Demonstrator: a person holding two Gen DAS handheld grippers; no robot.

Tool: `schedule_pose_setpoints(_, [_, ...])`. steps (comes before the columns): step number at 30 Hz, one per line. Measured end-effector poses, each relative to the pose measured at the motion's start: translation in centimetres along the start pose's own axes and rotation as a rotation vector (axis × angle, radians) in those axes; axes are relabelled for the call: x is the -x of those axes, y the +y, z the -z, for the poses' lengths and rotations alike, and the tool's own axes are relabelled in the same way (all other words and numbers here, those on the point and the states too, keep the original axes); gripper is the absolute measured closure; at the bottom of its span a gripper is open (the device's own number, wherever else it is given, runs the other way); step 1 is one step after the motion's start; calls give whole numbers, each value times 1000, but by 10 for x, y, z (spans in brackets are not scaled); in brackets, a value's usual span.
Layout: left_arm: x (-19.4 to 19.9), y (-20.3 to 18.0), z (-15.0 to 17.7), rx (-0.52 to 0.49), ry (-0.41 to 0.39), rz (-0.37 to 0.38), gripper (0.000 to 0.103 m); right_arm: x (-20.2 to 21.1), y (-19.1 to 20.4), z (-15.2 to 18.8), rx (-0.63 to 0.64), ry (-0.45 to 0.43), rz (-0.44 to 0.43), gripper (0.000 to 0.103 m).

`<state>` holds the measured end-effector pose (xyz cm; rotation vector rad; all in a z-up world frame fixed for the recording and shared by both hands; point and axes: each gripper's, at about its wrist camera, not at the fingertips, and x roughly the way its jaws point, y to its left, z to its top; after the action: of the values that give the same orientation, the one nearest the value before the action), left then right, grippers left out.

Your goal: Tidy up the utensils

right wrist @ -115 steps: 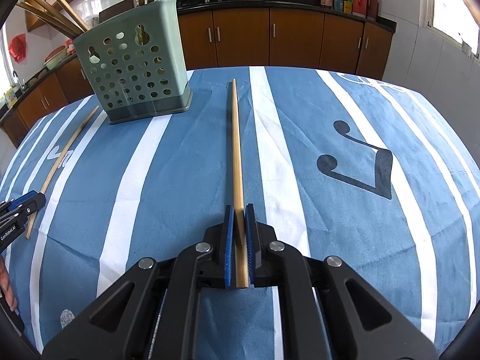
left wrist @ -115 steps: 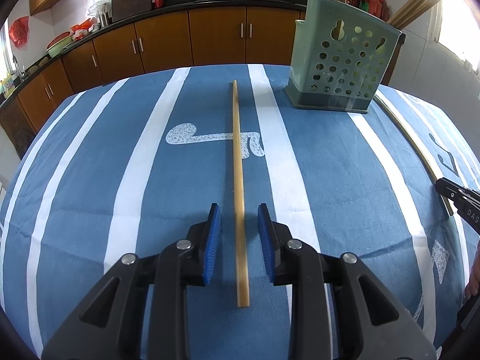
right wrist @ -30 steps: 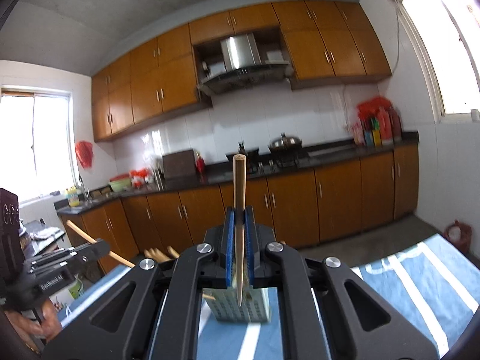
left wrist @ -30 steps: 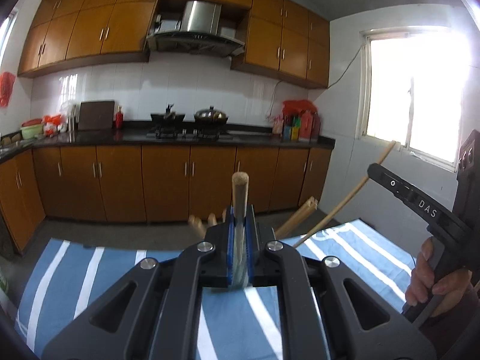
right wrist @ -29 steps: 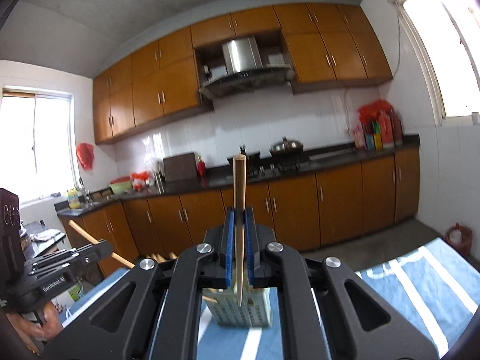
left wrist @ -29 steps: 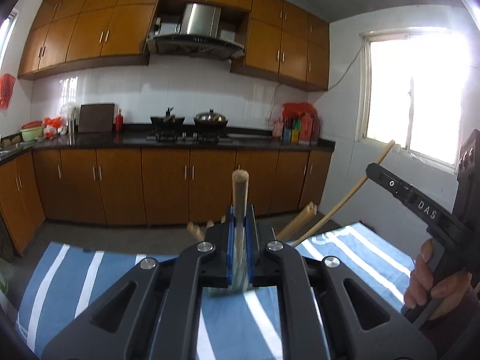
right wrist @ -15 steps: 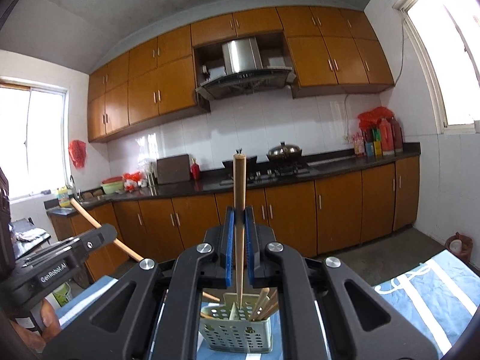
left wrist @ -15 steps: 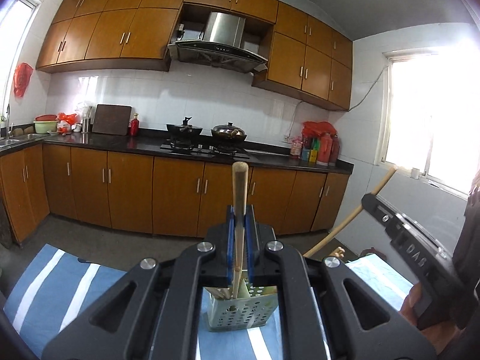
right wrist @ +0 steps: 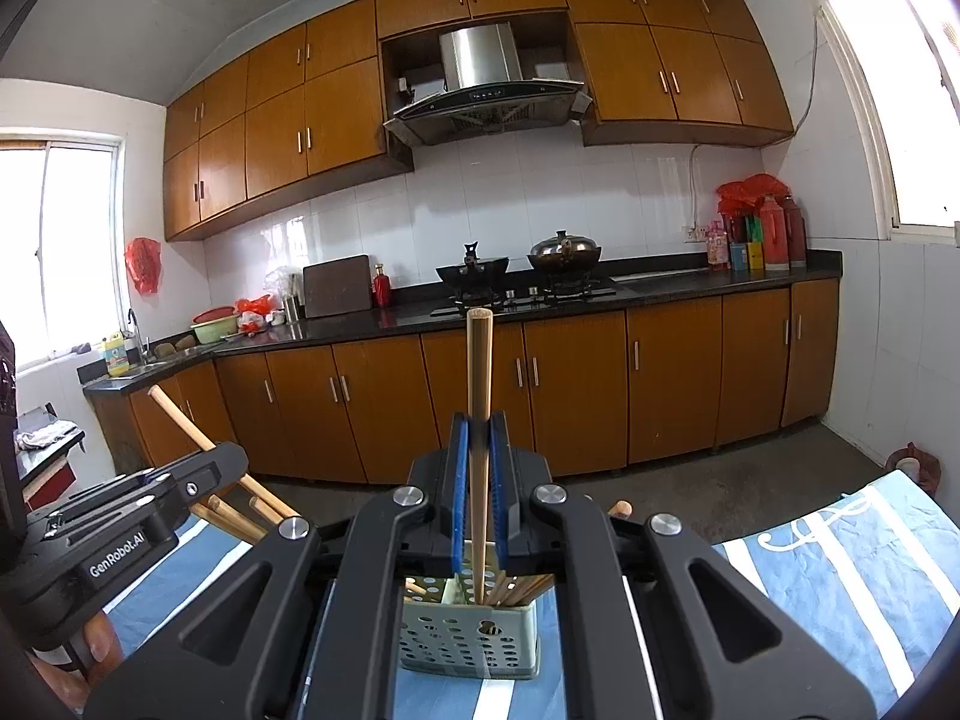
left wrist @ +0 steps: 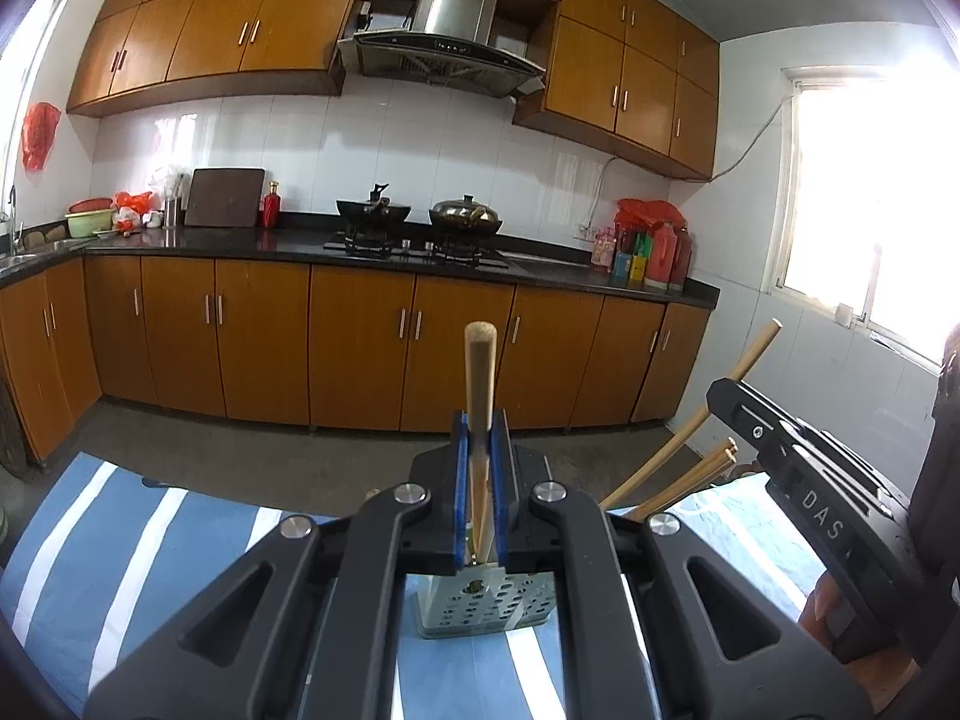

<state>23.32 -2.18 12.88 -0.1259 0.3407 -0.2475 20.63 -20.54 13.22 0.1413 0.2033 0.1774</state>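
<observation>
— A kitchen lined with brown wooden cabinets (right wrist: 456,396), a steel range hood (right wrist: 486,84) above two pans on a black counter (right wrist: 660,288). What sits in the foreground?

— A table under a blue-and-white striped cloth (right wrist: 840,570), and on it a pale green perforated utensil holder (right wrist: 468,642), standing upright with several wooden chopsticks already leaning inside it.

— And the two claws?

— The right gripper (right wrist: 479,492) is clamped on an upright chopstick (right wrist: 479,396), its blue pads pressed against the stick from both sides; the lower end of the stick points down into the open top of the holder. In the left wrist view, the left gripper (left wrist: 479,480) is likewise closed tight on a second chopstick (left wrist: 479,378), held upright directly above the same holder (left wrist: 480,606).

— Do the tips touch the holder's bottom?

— That cannot be told; the claws hide the lower ends.

— Anything else near?

— Each tool shows at the edge of the other's view, gripped by a person's hand (left wrist: 840,612), the two close side by side over the holder.
</observation>
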Motion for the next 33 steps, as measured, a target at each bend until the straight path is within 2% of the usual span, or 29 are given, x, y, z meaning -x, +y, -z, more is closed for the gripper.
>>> schedule_pose_setpoints(6, [-4, 4, 3, 17, 18, -3, 93, 0, -2, -2, -8, 10, 9, 94])
schedule_pose_setpoints(8, [-1, 5, 3, 25, 15, 1, 84, 1, -3, -2, -12, 11, 9, 86])
schedule_pose_setpoints(9, [2, 6, 2, 30, 8, 2, 77, 3, -5, -3, -15, 4, 12, 72])
schedule_pose_setpoints(10, [4, 6, 1, 32, 2, 3, 73, 7, -5, -5, -19, -6, 16, 65])
schedule_pose_setpoints(14, [17, 9, -4, 42, -22, 7, 70, 18, -9, -10, -24, -30, 21, 65])
schedule_pose_setpoints(18, [37, 14, -6, 50, -47, 11, 58, 34, -14, -12, -24, -48, 28, 64])
schedule_pose_setpoints(23, [65, 21, 2, 47, -64, -4, 35, 55, -14, -5, -26, -54, 32, 45])
schedule_pose_setpoints(25, [79, 25, 8, 42, -68, -19, 20, 65, -14, 1, -26, -48, 33, 33])
schedule_pose_setpoints(28, [99, 28, 20, 17, -79, -48, 6, 79, -10, 13, -15, -38, 27, 18])
schedule_pose_setpoints(31, [116, 26, 35, -35, -81, -89, 4, 94, -2, 25, 18, -44, 33, 2])
schedule_pose_setpoints(33, [125, 24, 47, -78, -71, -126, 4, 102, 4, 33, 44, -48, 43, 2])
